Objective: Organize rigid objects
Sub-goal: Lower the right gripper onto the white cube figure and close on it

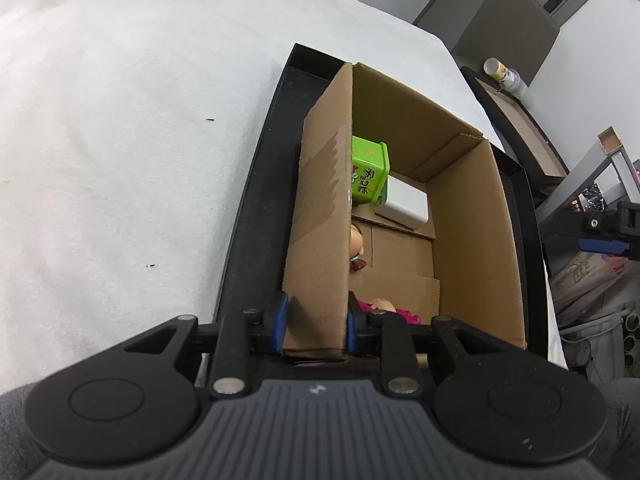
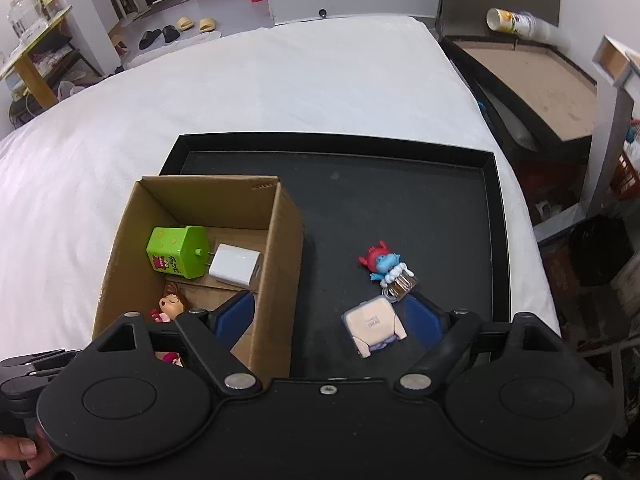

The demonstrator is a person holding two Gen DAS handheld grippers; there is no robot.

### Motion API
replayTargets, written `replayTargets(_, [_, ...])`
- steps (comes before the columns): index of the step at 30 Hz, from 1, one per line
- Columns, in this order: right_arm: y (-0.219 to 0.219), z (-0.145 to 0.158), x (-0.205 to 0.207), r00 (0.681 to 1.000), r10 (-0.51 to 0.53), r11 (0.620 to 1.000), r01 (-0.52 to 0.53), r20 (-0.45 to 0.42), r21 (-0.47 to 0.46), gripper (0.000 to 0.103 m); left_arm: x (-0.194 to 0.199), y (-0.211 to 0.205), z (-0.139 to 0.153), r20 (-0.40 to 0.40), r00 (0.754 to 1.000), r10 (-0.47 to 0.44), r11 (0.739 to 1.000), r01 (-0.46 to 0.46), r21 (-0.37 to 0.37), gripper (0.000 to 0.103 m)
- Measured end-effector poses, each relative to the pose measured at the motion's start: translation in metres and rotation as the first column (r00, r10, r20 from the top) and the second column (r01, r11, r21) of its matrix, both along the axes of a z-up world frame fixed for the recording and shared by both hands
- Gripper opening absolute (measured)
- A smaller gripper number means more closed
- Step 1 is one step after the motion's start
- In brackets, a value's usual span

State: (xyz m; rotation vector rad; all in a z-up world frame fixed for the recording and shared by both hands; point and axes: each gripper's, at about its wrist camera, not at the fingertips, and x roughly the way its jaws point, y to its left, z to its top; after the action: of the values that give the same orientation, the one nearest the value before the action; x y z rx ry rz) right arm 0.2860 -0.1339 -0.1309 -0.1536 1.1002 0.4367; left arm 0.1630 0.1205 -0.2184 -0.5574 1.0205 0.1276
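Box [image 1: 400,200] stands in the black tray [image 1: 256,184], its long side running away; the left gripper [image 1: 316,326] pinches its wall. Green cube [image 1: 370,174] inside has unreadable writing.

Right gripper [image 2: 332,318] is wide apart above the pale case [image 2: 374,330], tiny print unreadable.

place: home | cues: slippers [image 2: 176,30] on floor; jars [image 2: 24,12] on shelf
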Motion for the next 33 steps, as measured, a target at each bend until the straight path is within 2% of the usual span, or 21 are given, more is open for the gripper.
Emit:
replayTargets(14, [-0.03,-0.028,0.005,0.999,-0.016,0.999,0.018,-0.047,0.027,0.082,0.004,-0.007,0.001,-0.028,1.0,0.003,0.999,-0.002,0.053,0.026])
replayTargets(33, [-0.056,-0.082,0.014,0.993,-0.037,0.997,0.044,-0.112,0.068,0.082,0.009,-0.013,0.001,-0.067,0.998,0.016,0.994,-0.008,0.111,0.026])
